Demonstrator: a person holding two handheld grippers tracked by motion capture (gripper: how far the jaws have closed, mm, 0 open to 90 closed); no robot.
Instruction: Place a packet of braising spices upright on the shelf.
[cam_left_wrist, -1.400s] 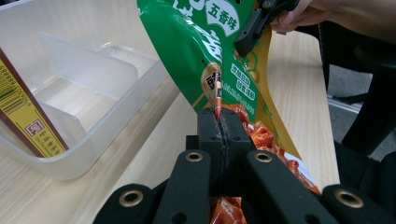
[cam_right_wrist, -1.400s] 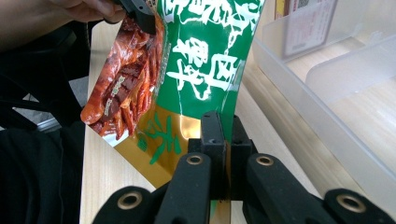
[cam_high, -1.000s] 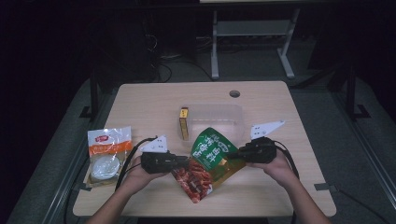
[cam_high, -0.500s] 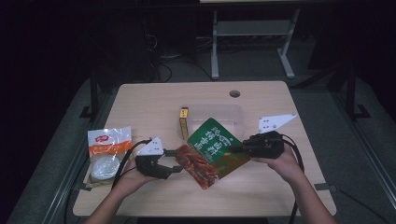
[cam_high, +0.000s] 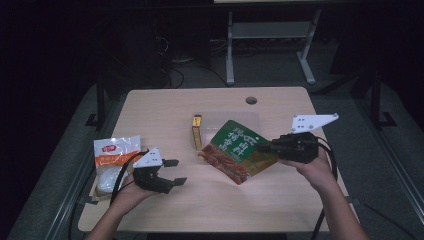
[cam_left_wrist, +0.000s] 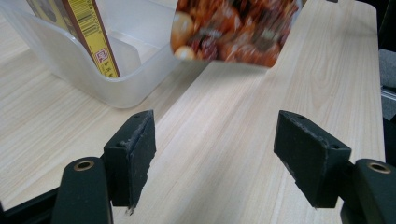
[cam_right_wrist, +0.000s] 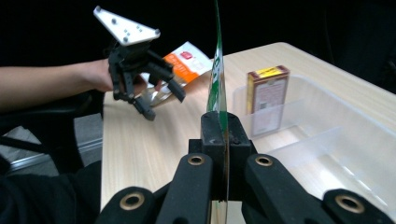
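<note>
A green and red snack bag (cam_high: 239, 150) hangs above the table, tilted, with my right gripper (cam_high: 265, 147) shut on its right edge. In the right gripper view the bag (cam_right_wrist: 217, 70) stands edge-on between the closed jaws. My left gripper (cam_high: 172, 171) is open over the table's left front, apart from the bag, with nothing between its fingers (cam_left_wrist: 133, 154). The bag's lower red part (cam_left_wrist: 233, 30) floats ahead of it. A clear plastic bin (cam_high: 252, 120) sits behind the bag, and a yellow-brown box (cam_high: 197, 131) stands upright in its left end.
An orange and white packet (cam_high: 112, 160) with a white round lump lies at the table's left edge beside my left hand. A round cable hole (cam_high: 251, 100) is in the far side of the table. Bare wood lies in front of the bin.
The left gripper let go of the bag and drew back to the left front, now open. The right gripper lifted the bag and carried it right and toward the bin.
</note>
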